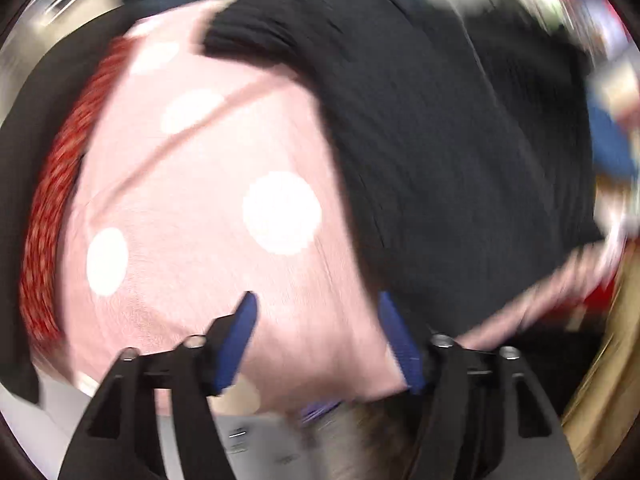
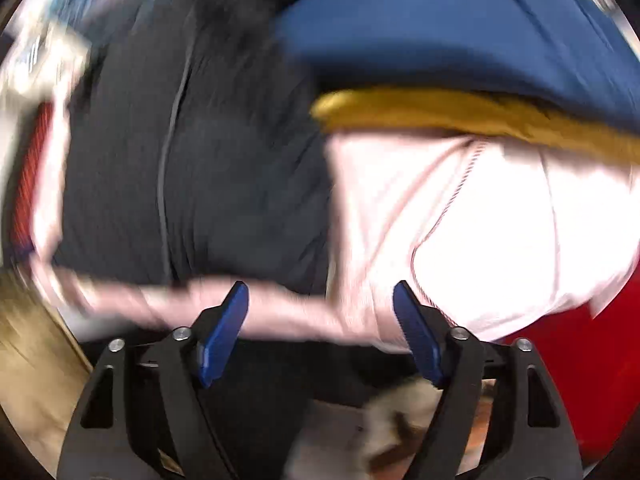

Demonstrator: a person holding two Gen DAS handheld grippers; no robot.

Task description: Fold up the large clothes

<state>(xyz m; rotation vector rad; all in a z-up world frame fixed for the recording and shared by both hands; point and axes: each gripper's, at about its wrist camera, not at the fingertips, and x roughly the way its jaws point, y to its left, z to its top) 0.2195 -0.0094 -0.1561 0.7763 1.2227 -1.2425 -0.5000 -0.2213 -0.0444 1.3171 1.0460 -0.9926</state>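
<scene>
Both views are motion-blurred. In the left wrist view a pink garment with large white dots point(image 1: 224, 216) lies spread under my left gripper point(image 1: 316, 300), which is open and empty above it. A black ribbed garment point(image 1: 440, 152) lies over its right side. In the right wrist view my right gripper point(image 2: 320, 292) is open and empty over a pale pink strip of cloth point(image 2: 288, 312). The black garment point(image 2: 192, 152) lies to the left, and a white-pink garment point(image 2: 500, 232) to the right.
A red patterned cloth point(image 1: 52, 208) lies along the left of the pink garment. A blue cloth point(image 2: 460, 24) and a mustard-yellow cloth point(image 2: 460, 112) lie beyond the white-pink garment. A red cloth point(image 2: 580, 360) is at the right. A light brown surface point(image 2: 28, 360) shows at lower left.
</scene>
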